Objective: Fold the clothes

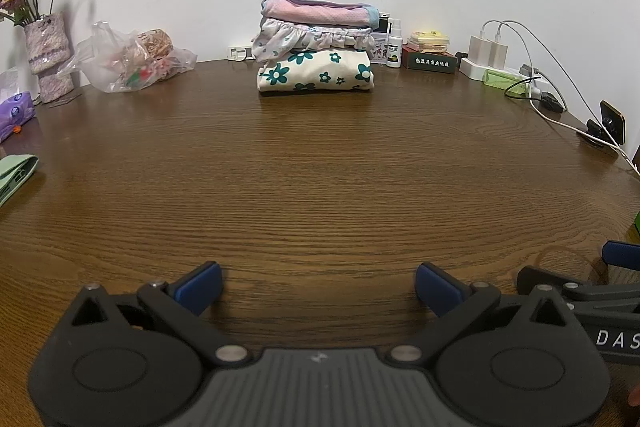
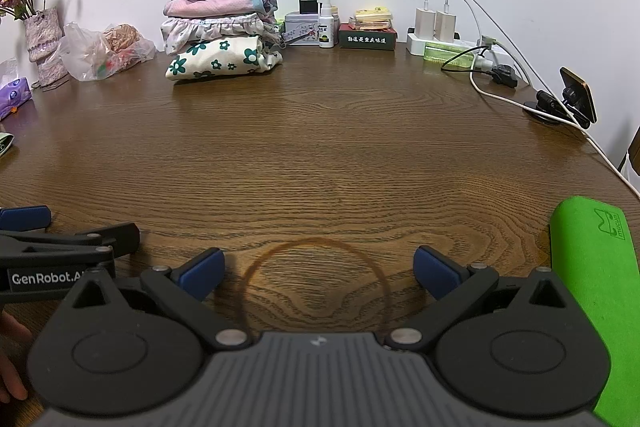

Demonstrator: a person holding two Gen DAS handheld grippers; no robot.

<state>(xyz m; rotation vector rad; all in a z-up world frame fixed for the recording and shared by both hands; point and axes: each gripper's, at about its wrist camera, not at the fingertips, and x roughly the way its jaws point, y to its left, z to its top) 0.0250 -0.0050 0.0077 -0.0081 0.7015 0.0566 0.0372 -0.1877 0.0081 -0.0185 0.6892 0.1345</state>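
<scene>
Three folded garments (image 1: 316, 45) are sitting stacked at the table's (image 1: 320, 167) far edge; left gripper (image 1: 319, 285) and right gripper (image 2: 319, 273) are hovering near, fingers spread, empty.

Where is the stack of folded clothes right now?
The stack of folded clothes sits at the table's far edge against the wall: centred in the left wrist view, left of centre in the right wrist view, between the plastic bag and the white spray bottle.
</scene>
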